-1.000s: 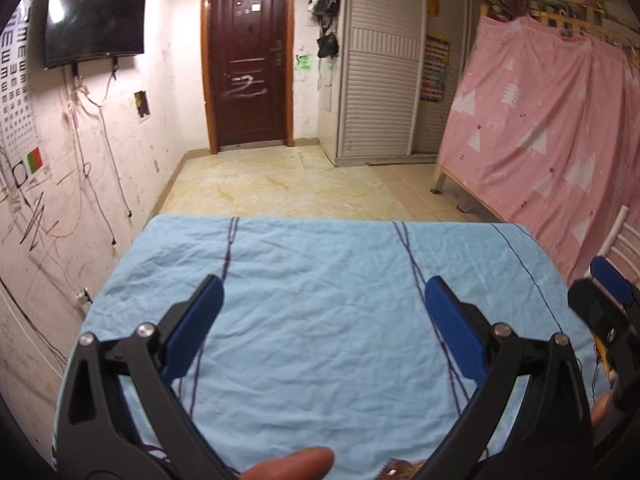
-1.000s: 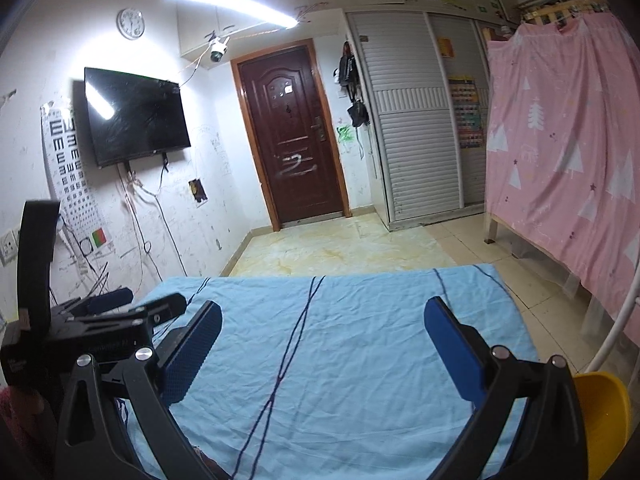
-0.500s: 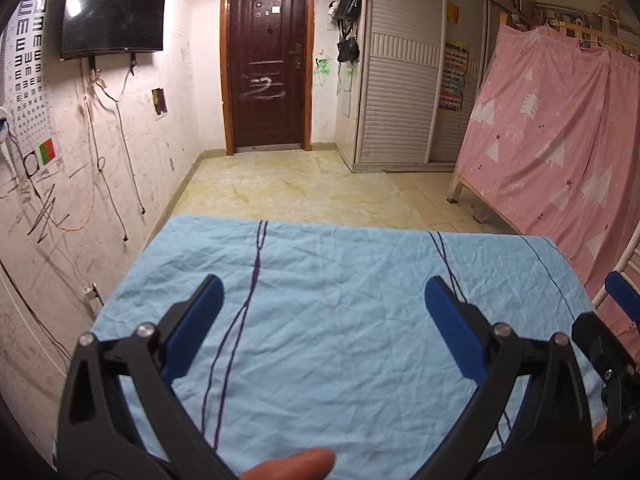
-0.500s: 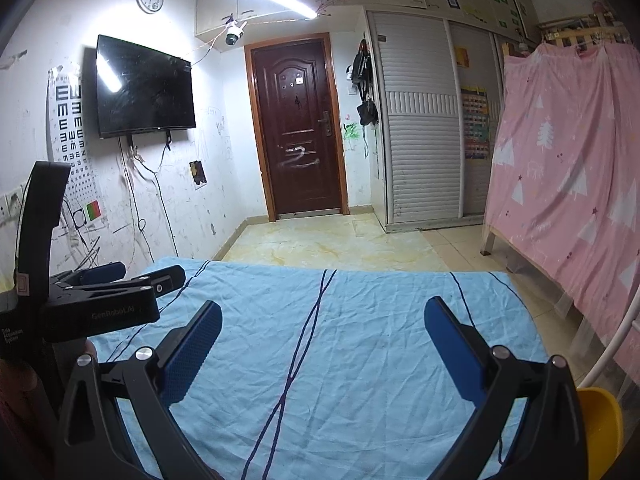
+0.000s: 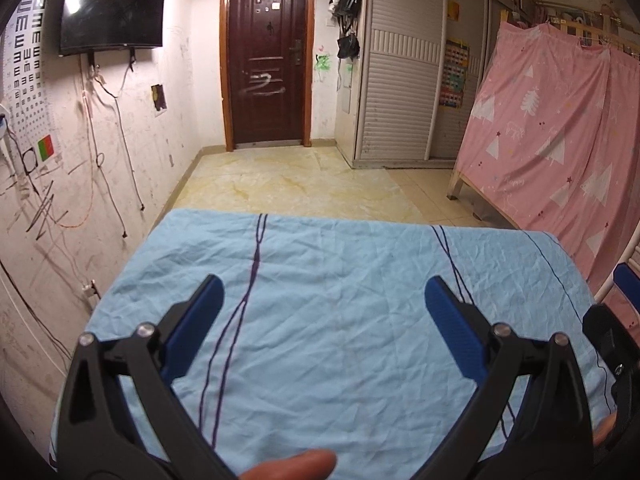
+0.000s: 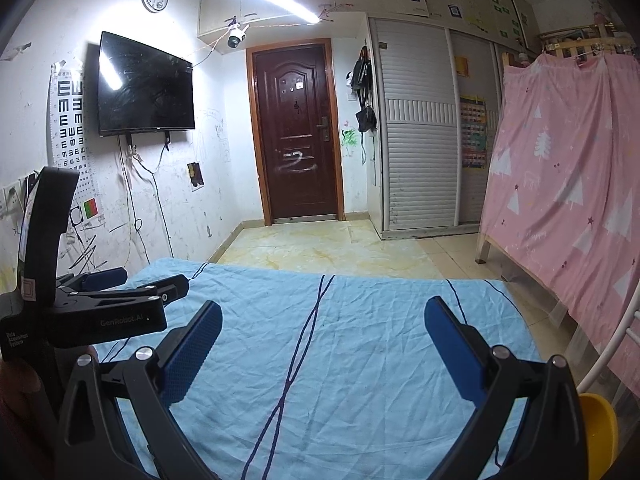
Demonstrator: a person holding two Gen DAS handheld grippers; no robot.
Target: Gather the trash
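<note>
No trash shows in either view. My left gripper (image 5: 322,312) is open and empty above a table covered with a wrinkled light blue cloth (image 5: 340,264). My right gripper (image 6: 322,340) is open and empty above the same blue cloth (image 6: 360,320). The left gripper also shows at the left edge of the right wrist view (image 6: 120,300), and part of the right gripper shows at the right edge of the left wrist view (image 5: 612,336). A yellow bin rim (image 6: 598,432) sits at the lower right, beside the table.
A dark wooden door (image 5: 268,56) stands at the far end across a tiled floor (image 5: 296,184). A wall with a TV (image 6: 146,88) and hanging cables is at the left. A pink curtain (image 6: 568,184) over a bed frame is at the right, with white wardrobes (image 6: 420,128) behind.
Both grippers have tilted upward and drawn back a little, so more of the room shows. Both stay open and empty.
</note>
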